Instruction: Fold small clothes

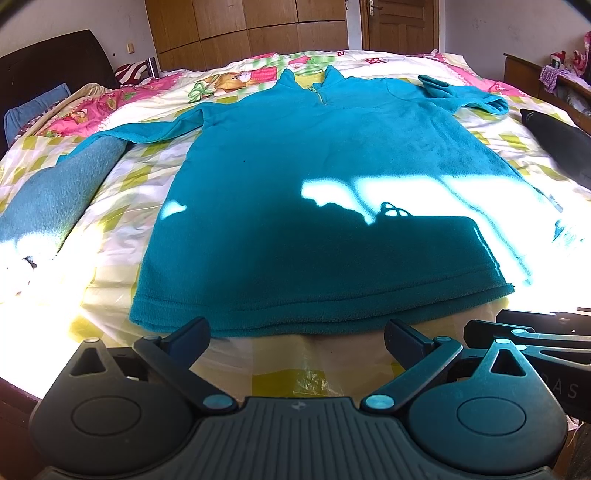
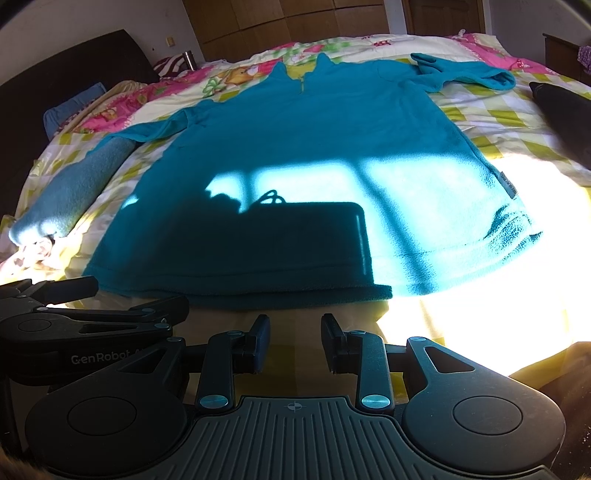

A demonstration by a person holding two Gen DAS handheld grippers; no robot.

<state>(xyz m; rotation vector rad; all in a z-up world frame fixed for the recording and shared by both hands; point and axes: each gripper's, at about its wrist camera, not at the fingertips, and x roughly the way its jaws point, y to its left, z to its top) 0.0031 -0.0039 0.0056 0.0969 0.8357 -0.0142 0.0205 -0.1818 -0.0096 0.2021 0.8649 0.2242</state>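
A teal fleece pullover [image 1: 314,177] [image 2: 295,155] lies flat and face up on the bed, collar and short zip at the far end, hem nearest me. Its left sleeve [image 1: 66,181] stretches out to the left. Its right sleeve [image 1: 461,94] is bunched near the far right shoulder. My left gripper [image 1: 297,338] is open wide just short of the hem, with nothing between its fingers. My right gripper [image 2: 295,341] is open more narrowly, also just short of the hem and empty. In the right wrist view the left gripper [image 2: 88,299] shows at the lower left.
The bed carries a quilt [image 1: 155,92] with pink, green and white patches. A dark object [image 1: 561,140] lies on the right side of the bed. A dark headboard [image 1: 48,62] stands at left, wooden wardrobes [image 1: 251,29] behind, a shelf [image 1: 535,74] at right. Strong sunlight washes the near quilt.
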